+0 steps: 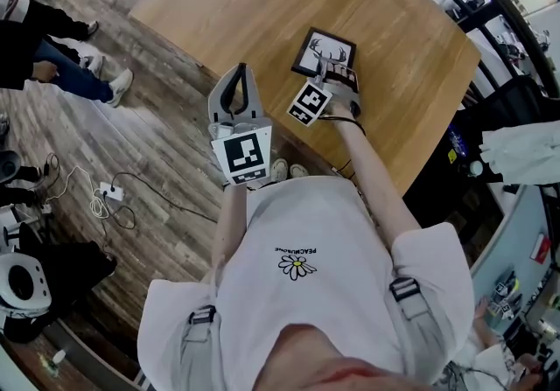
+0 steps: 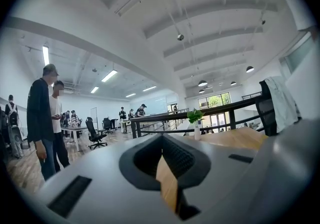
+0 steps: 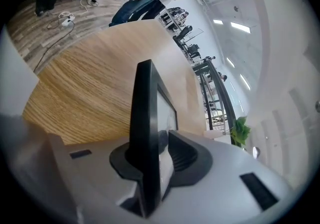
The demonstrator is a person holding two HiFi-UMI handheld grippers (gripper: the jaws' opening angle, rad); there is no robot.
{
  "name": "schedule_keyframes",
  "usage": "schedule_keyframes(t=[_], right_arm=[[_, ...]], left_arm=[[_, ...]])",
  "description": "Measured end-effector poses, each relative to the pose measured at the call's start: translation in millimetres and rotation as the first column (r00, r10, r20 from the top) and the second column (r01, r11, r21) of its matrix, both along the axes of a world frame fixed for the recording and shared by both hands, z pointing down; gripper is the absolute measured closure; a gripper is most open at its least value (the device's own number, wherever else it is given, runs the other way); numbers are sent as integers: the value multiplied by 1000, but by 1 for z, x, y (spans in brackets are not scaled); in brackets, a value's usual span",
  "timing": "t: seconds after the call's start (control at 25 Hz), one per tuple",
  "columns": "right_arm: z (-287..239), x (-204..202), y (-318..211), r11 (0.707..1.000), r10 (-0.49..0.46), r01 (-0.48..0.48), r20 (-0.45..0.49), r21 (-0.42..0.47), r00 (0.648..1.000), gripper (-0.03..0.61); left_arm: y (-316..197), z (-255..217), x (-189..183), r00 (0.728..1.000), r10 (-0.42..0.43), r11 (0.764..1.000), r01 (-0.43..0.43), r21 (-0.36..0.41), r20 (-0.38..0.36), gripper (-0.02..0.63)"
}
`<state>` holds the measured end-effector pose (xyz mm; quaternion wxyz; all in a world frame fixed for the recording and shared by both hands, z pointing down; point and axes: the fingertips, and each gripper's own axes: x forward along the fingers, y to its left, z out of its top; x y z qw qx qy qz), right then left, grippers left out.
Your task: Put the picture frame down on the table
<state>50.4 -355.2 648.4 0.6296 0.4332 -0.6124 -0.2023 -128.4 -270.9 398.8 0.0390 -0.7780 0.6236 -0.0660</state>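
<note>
Between the fingers of the right gripper (image 3: 150,154) sits the picture frame (image 3: 145,110), clamped tight on its edge over the bench (image 3: 85,92), perhaps touching it. Nearby, the left gripper (image 2: 163,140) has fingers closed, empty.

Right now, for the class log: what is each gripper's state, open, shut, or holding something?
Left gripper: shut, nothing held.
Right gripper: shut on the picture frame.

OFFICE INTERIOR: Bright, even light from ceiling strip lights (image 2: 109,75) and far windows (image 2: 216,101) fills the room, shadows soft. All 3 views bend strongly toward the edges; the 2 gripper views darken at the corners.
</note>
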Motion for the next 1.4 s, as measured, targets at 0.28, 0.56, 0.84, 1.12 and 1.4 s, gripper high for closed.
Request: schedule_keyframes(t=[0.28, 0.56, 0.84, 1.12, 1.4], right_arm=[[14, -4, 2, 997, 37, -29, 125, -69, 991, 412], [20, -18, 8, 982, 70, -7, 330, -188, 941, 316], [16, -34, 18, 943, 103, 71, 487, -325, 867, 285], [11, -39, 29, 900, 136, 144, 577, -413, 806, 247], [13, -43, 35, 867, 158, 192, 618, -460, 770, 225]], left_arm=[[-1, 7, -4, 1000, -7, 1000, 7, -25, -11, 597], [1, 12, -5, 1000, -7, 999, 7, -37, -16, 598], [1, 14, -2, 1000, 1, 999, -2, -44, -18, 597], [3, 18, 1, 999, 2, 998, -4, -61, -37, 598], [4, 21, 3, 998, 3, 997, -8, -75, -65, 598]])
